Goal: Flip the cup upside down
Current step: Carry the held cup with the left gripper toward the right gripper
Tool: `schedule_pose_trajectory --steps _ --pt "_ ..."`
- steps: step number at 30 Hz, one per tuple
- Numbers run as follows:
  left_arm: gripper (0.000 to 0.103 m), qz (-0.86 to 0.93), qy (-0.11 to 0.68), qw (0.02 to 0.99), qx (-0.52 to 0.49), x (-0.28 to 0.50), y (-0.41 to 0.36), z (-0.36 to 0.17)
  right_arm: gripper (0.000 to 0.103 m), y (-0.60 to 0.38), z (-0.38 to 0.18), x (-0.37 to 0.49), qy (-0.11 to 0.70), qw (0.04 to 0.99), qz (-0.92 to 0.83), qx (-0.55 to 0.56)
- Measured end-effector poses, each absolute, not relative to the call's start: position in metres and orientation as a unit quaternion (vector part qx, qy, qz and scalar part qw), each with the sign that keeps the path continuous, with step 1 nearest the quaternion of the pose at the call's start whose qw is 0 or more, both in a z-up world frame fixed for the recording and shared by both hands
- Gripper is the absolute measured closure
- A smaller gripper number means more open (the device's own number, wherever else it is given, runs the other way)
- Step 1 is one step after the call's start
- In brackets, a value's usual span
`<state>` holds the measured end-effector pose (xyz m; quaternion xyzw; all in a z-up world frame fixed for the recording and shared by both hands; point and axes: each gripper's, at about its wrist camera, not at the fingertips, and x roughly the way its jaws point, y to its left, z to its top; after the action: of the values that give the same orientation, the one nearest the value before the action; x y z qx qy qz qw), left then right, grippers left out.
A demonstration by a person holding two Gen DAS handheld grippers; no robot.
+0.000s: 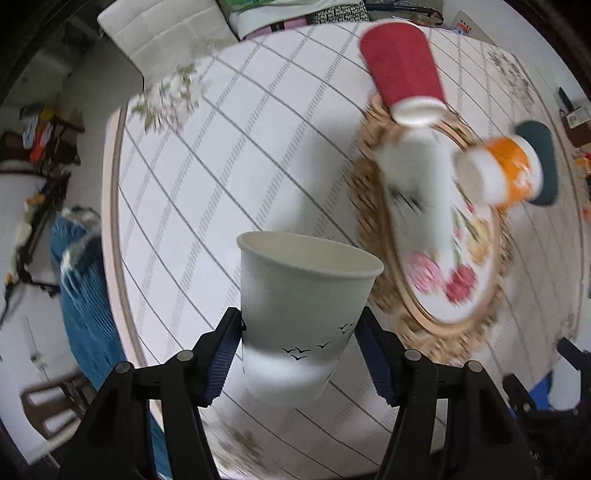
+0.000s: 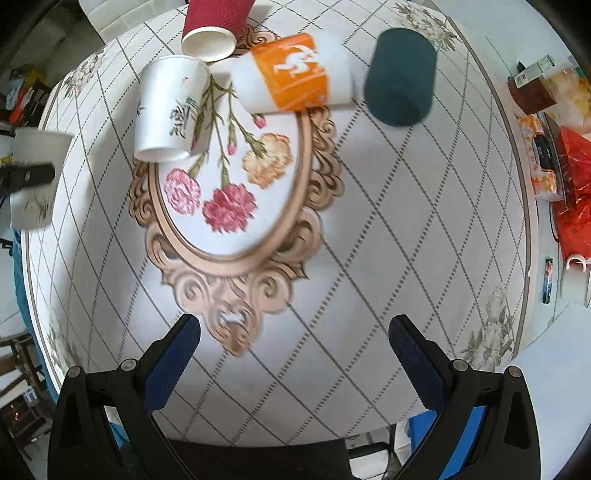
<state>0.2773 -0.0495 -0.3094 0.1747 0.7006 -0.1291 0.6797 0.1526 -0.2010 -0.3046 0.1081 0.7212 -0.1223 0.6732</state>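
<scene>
My left gripper point(image 1: 295, 354) is shut on a grey-white paper cup with small black birds point(image 1: 299, 317). It holds the cup above the table, mouth up and tilted a little. The same cup point(image 2: 37, 177) shows at the far left of the right wrist view, with the left gripper's finger across it. My right gripper point(image 2: 295, 354) is open and empty above the near part of the table point(image 2: 369, 258).
Several cups stand mouth-down on the table's far side: a red one point(image 2: 214, 22), a white one with script point(image 2: 170, 107), an orange-and-white one point(image 2: 295, 74) and a dark teal one point(image 2: 400, 75). Boxes and red bags point(image 2: 569, 177) lie to the right.
</scene>
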Motion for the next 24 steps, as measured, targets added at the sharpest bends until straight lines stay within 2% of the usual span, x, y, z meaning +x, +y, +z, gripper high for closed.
schedule_pose_trajectory --steps 12,20,24 --pt "0.042 -0.132 0.764 0.629 0.061 0.168 -0.096 -0.331 0.000 -0.257 -0.330 0.091 0.714 0.686 -0.110 0.090" --pt "0.042 -0.126 0.795 0.593 -0.023 0.145 -0.134 -0.357 0.000 -0.280 -0.355 0.064 0.724 0.678 -0.104 0.075" --pt "0.042 -0.121 0.803 0.583 -0.034 0.142 -0.145 -0.370 0.000 -0.289 -0.365 0.053 0.728 0.674 -0.105 0.077"
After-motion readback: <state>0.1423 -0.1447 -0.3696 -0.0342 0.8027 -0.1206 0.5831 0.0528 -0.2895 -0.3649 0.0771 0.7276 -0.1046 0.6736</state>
